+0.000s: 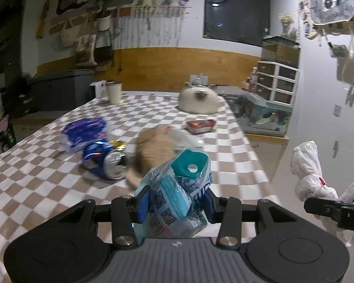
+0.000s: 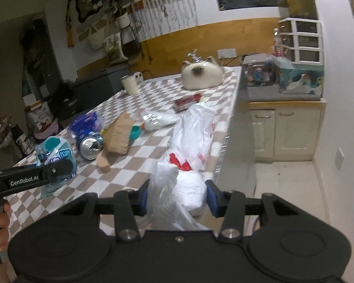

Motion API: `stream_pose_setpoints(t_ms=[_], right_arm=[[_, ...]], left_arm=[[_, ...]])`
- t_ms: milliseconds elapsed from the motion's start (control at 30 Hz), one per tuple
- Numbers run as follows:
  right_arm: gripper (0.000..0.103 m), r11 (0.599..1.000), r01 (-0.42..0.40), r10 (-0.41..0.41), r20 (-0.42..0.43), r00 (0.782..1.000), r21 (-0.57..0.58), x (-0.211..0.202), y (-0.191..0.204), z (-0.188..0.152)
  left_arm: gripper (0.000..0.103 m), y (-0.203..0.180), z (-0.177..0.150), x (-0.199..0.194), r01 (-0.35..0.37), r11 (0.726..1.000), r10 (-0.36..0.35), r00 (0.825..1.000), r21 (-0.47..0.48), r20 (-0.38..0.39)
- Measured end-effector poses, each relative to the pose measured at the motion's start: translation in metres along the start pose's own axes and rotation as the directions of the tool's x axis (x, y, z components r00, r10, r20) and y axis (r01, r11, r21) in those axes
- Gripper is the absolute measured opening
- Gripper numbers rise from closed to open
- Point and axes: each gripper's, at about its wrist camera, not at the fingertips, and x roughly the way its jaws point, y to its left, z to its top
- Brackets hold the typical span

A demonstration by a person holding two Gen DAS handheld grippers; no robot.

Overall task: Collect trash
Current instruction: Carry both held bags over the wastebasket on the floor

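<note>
Tissue pack (image 1: 85,131): blue and white, lying on the left part of the checked tablecloth (image 1: 35,188), just behind the can.
Can (image 1: 103,159): blue drink can, dented, on its side, open silver end turned toward the camera; in the right wrist view it lies against the paper bag.
Cup (image 1: 114,92): cream tumbler, upright near the far left corner of the table.
Paper bag (image 1: 153,151): brown, crumpled, in the middle of the table, right of the can.
Left gripper (image 1: 174,202): blue pads pinching a crushed clear bottle (image 1: 177,188) with a light blue label and a teal neck ring; the bottle is lifted off the cloth, in front of the paper bag.
Hand (image 2: 1,226): fingers wrapped round the left gripper's handle, at the left edge of the right wrist view.
Cat (image 1: 199,100): white with a dark face, lying at the far end of the table.
Red box (image 1: 200,126): flat, on the cloth in front of the cat.
Right gripper (image 2: 177,197): pads closed on the gathered edge of a white plastic bag (image 2: 193,136) with red print.
Plastic bag position: draped along the right edge of the table, its near end raised in the jaws.
Cabinet (image 2: 285,132): cream doors, beyond the table's right side.
</note>
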Motion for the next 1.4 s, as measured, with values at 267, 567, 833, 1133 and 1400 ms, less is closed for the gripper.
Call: stream_pose_setpoints(t_ms=[267,567,833,1133,1400], right_arm=[[0.048,0.999,0.043,-0.044,0.04,0.998,0.03,-0.034,-0.053,0.004],[0.048,0.987,0.127,-0.134,0.065,0.989,0.098,-0.068,-0.129,0.0],[0.048,0.972,0.193,-0.2,0.041,0.979,0.136,-0.088,-0.187,-0.01],[0.048,0.957,0.234,-0.236,-0.011,0.972,0.172,-0.072,-0.238,-0.033],[0.048,0.927,0.295,-0.269,-0.138,0.953,0.232,-0.01,-0.299,-0.064]], left_arm=[[0.046,-0.07,0.005,0.001,0.071,0.996,-0.072,0.997,0.052,0.012],[0.046,-0.16,0.009,0.013,0.169,0.982,-0.17,0.985,0.085,0.005],[0.046,-0.228,0.0,0.024,0.251,0.965,-0.25,0.968,0.077,-0.023],[0.046,-0.285,-0.036,0.078,0.28,0.957,-0.271,0.956,0.079,-0.108],[0.046,-0.307,-0.069,0.168,0.28,0.957,-0.261,0.943,0.068,-0.205]])
